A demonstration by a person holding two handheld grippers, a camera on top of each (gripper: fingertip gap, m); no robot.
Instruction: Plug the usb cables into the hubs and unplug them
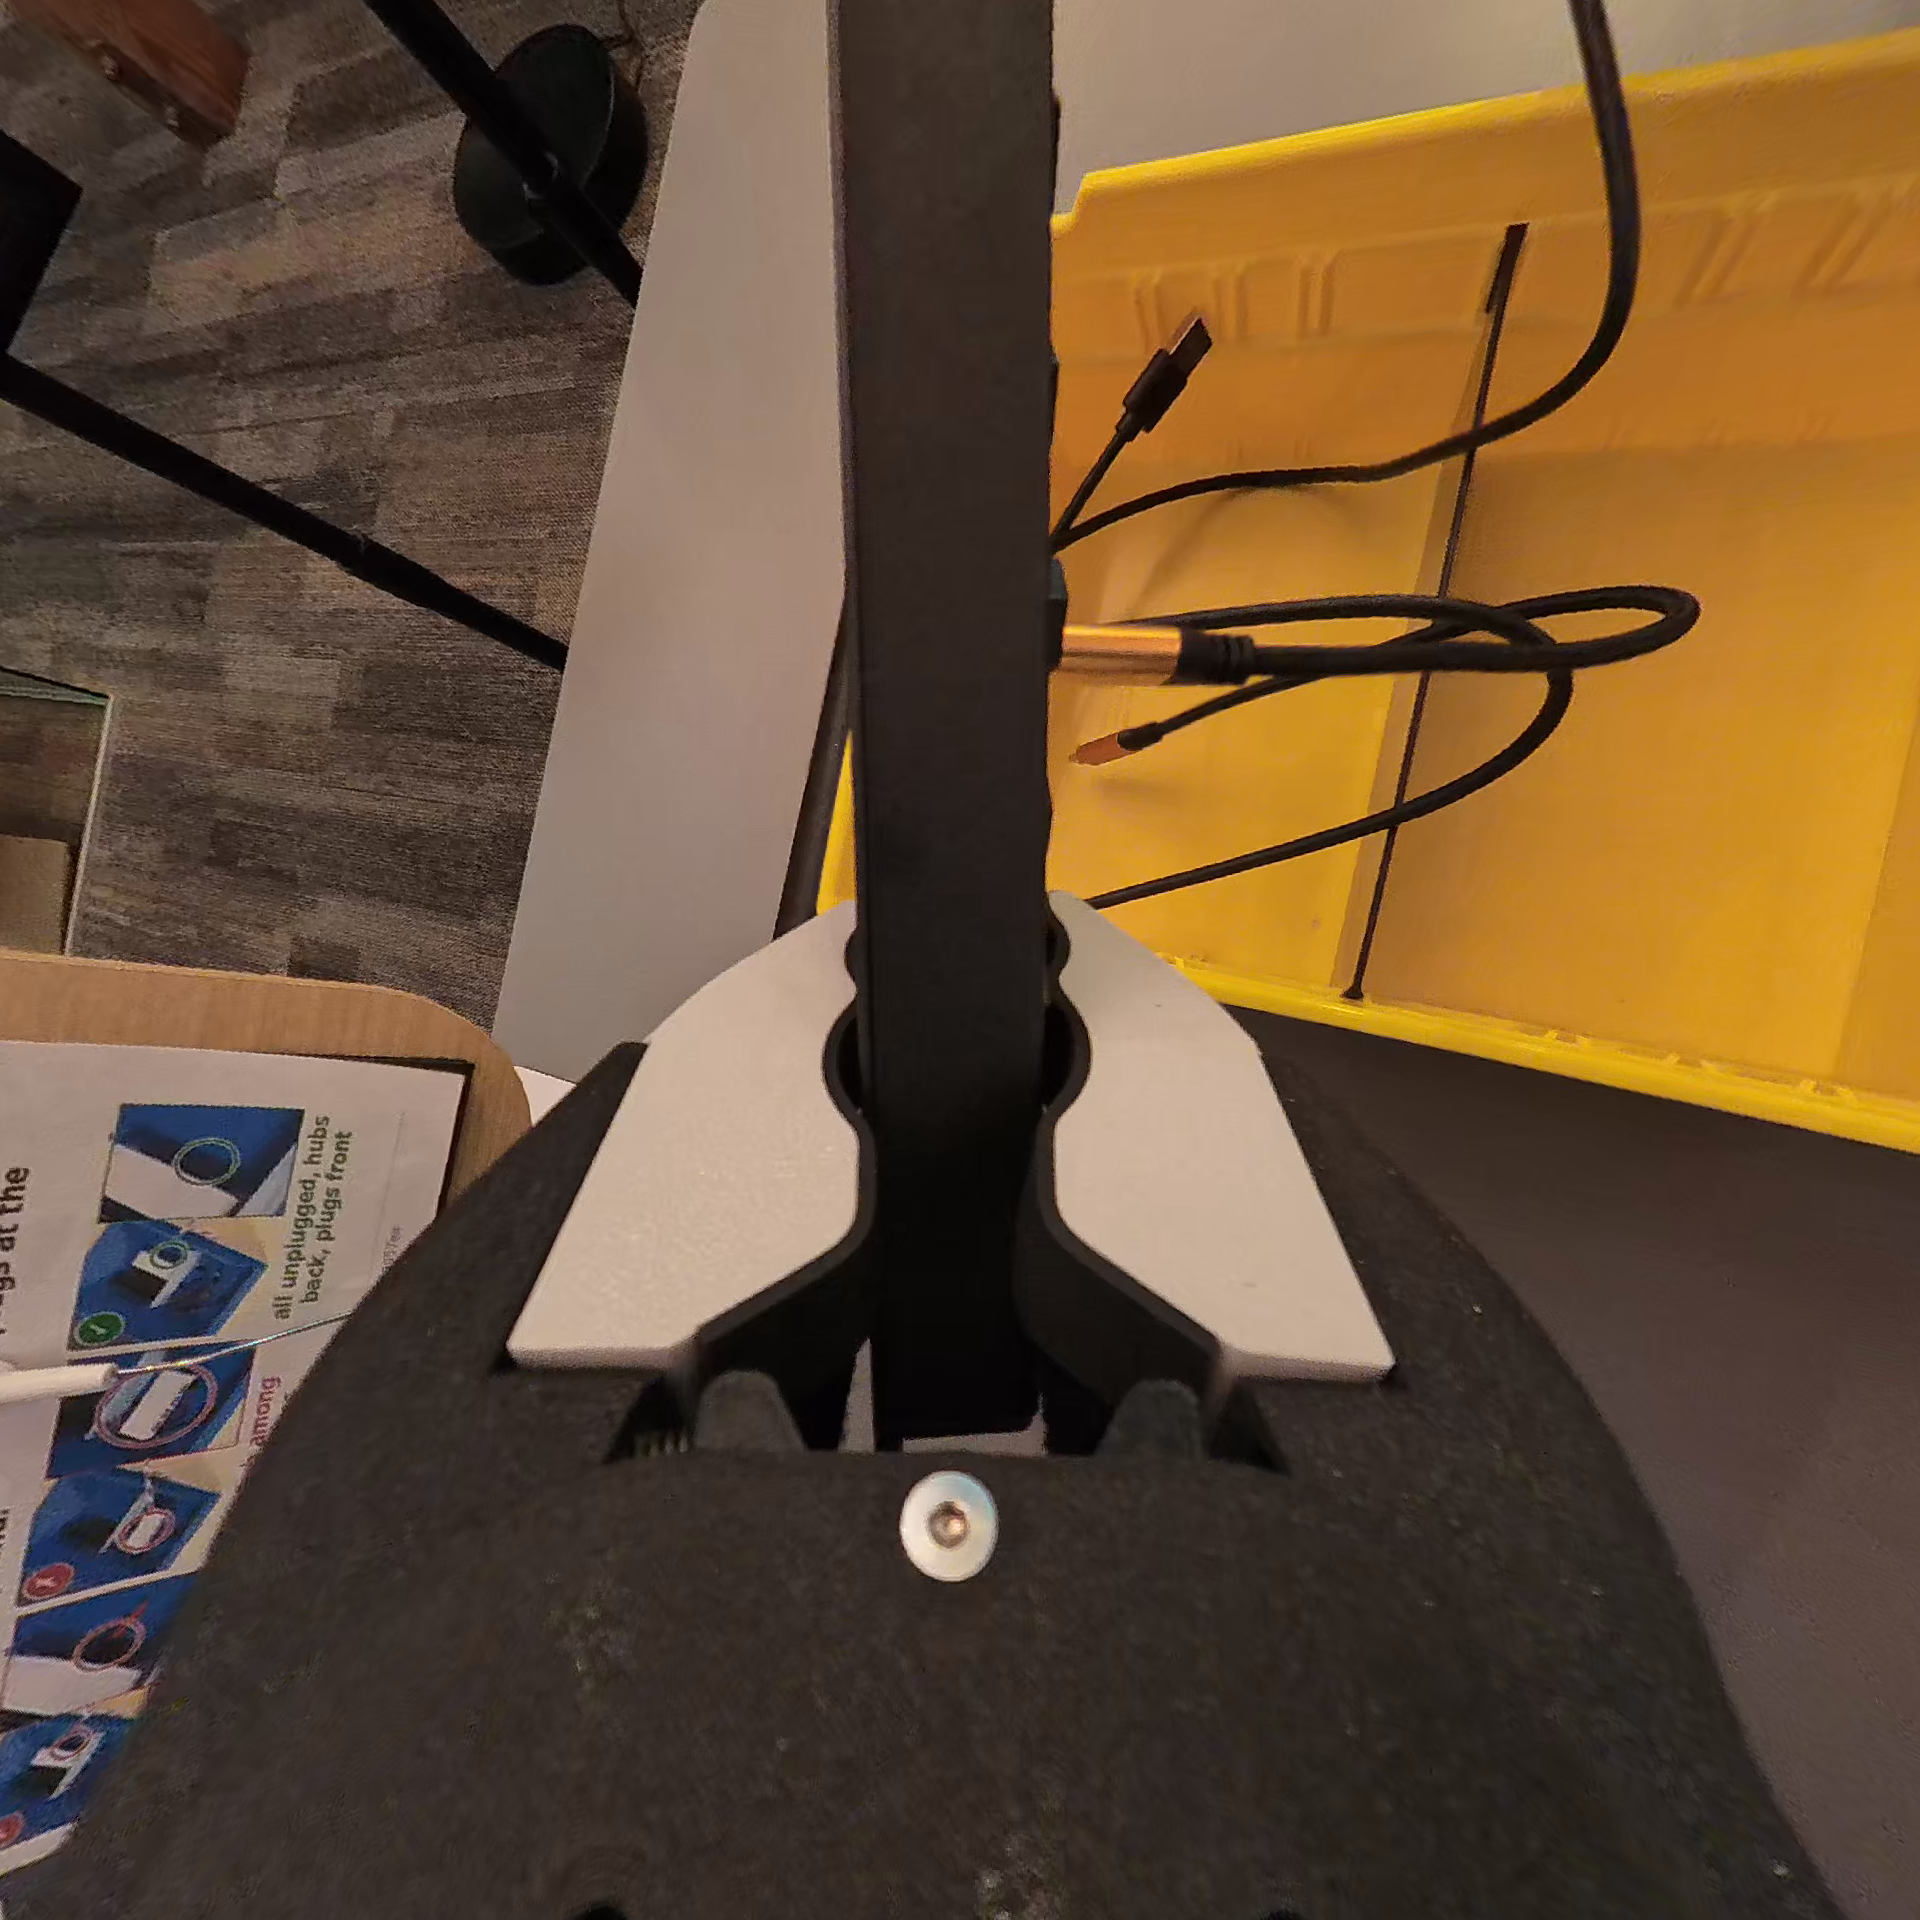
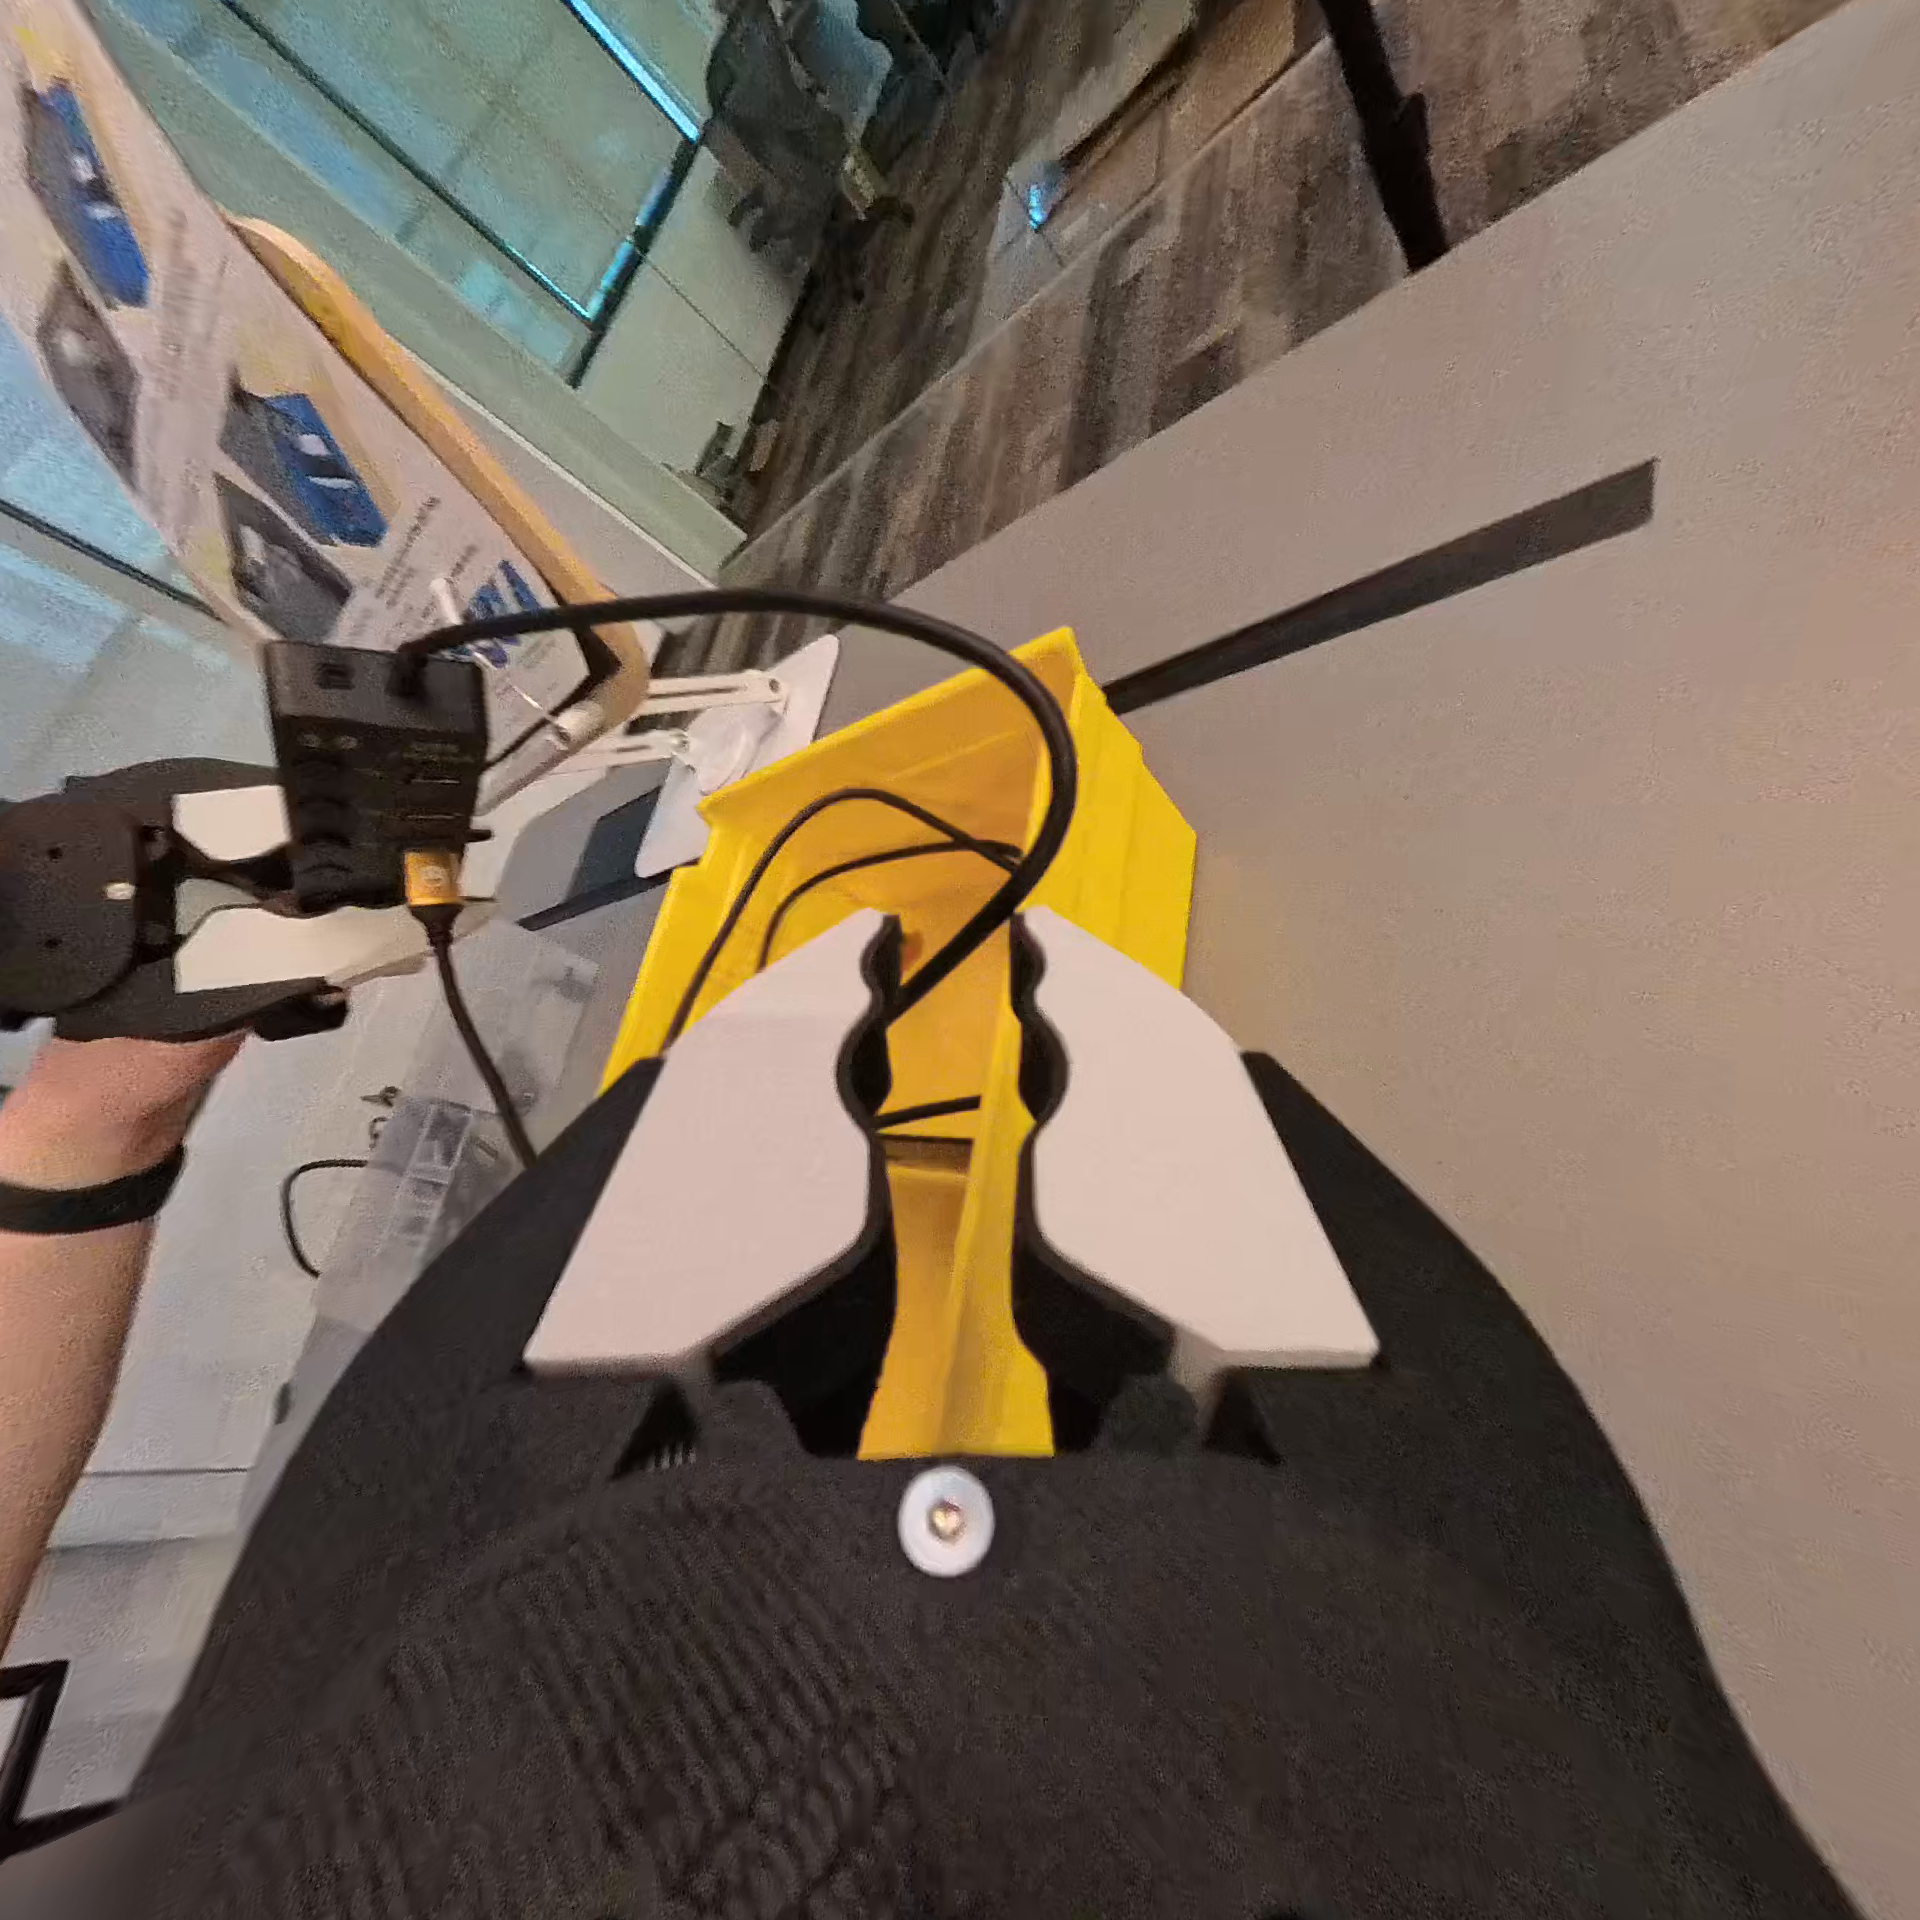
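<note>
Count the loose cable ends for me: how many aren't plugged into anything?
2, both over the yellow bin: a black plug up high, and a small copper-tipped end just below the gold plug that sits in the black hub. The hub may hide more.

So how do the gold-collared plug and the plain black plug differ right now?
The gold-collared plug is seated in the black hub held by the left gripper; the black plug hangs free over the yellow bin. The gold one lies level, the black one tilts upward. Both have black cables.
</note>
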